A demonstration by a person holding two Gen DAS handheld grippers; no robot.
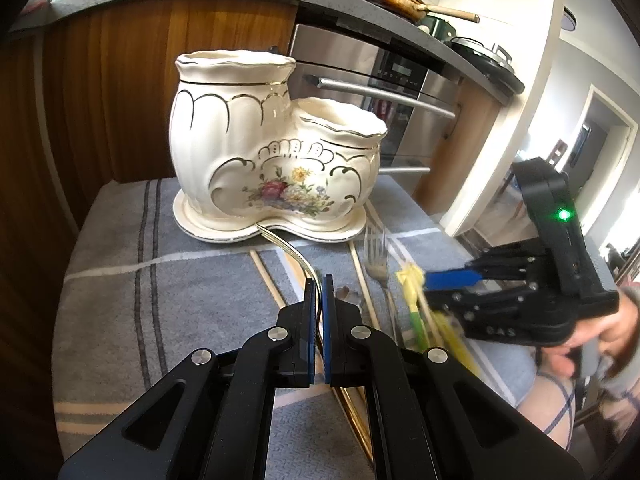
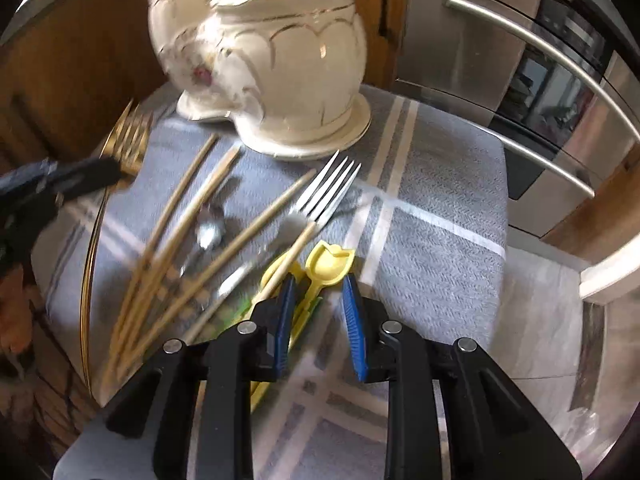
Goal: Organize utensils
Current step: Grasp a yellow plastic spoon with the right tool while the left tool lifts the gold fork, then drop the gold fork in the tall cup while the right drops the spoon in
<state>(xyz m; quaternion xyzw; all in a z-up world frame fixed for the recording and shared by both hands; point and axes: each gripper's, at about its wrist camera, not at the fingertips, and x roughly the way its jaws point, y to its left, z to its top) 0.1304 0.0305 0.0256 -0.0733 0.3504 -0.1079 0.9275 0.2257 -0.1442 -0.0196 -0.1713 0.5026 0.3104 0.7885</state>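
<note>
The left tongs [image 1: 319,280] were narrow, clamped on the handle of one gold fork [image 1: 289,249], its tines reaching toward the base of the holder [image 1: 256,152]. The right tongs [image 2: 318,284] stood wide, hovering over the yellow spoons [image 2: 329,266]; blur prevented a sure count, though at least two appeared. One silver fork [image 2: 326,196] lay just right of the chopsticks [image 2: 192,216], of which about four could be counted. One small silver spoon [image 2: 209,226] lay among them. The holder, with two compartments, stood at the far side of the surface [image 2: 440,248], on its grey striped cloth.
</note>
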